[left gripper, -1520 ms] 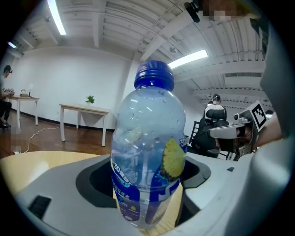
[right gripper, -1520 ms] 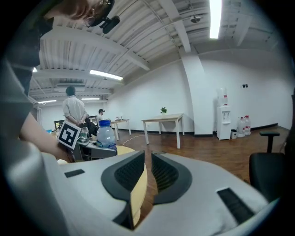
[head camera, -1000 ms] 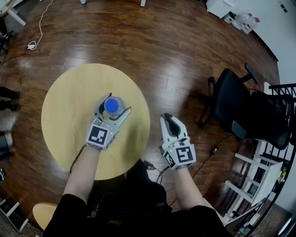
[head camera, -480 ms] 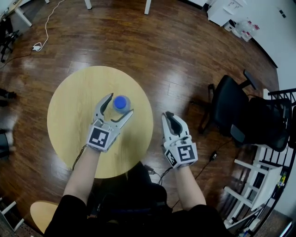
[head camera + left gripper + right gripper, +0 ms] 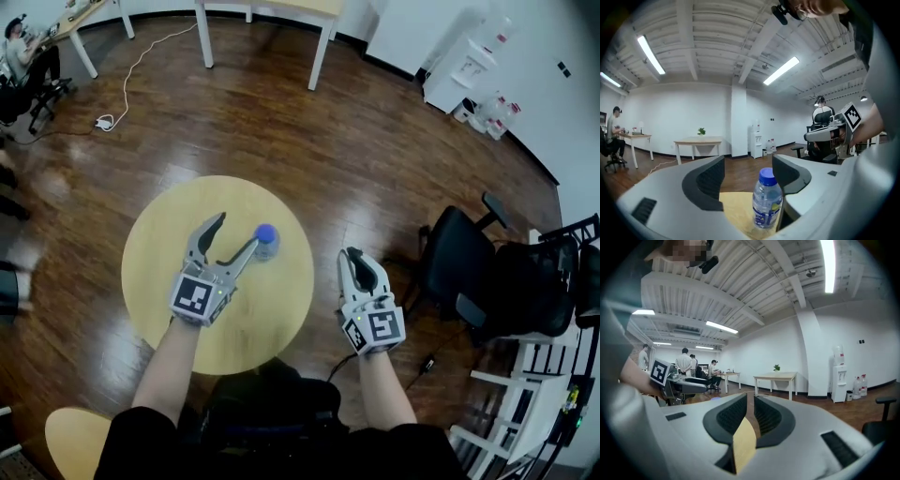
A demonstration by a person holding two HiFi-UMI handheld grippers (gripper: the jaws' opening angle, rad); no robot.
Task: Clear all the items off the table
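Though my left gripper (image 5: 236, 231) has lifted, jaws narrowing yet spread, the bottle (image 5: 266, 236) stays on the table (image 5: 155, 258) at their tips, ungripped, uncleared; right gripper (image 5: 355, 255) pressed together, empty.

Upright blue-capped bottle (image 5: 767, 199) on yellow table (image 5: 736, 213), between parted, just-closing jaws of left hand-held gripper (image 5: 747, 161)

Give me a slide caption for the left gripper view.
Left claw, jaws apart and just now closing, with an upright blue-capped water bottle between them on the round wooden table.
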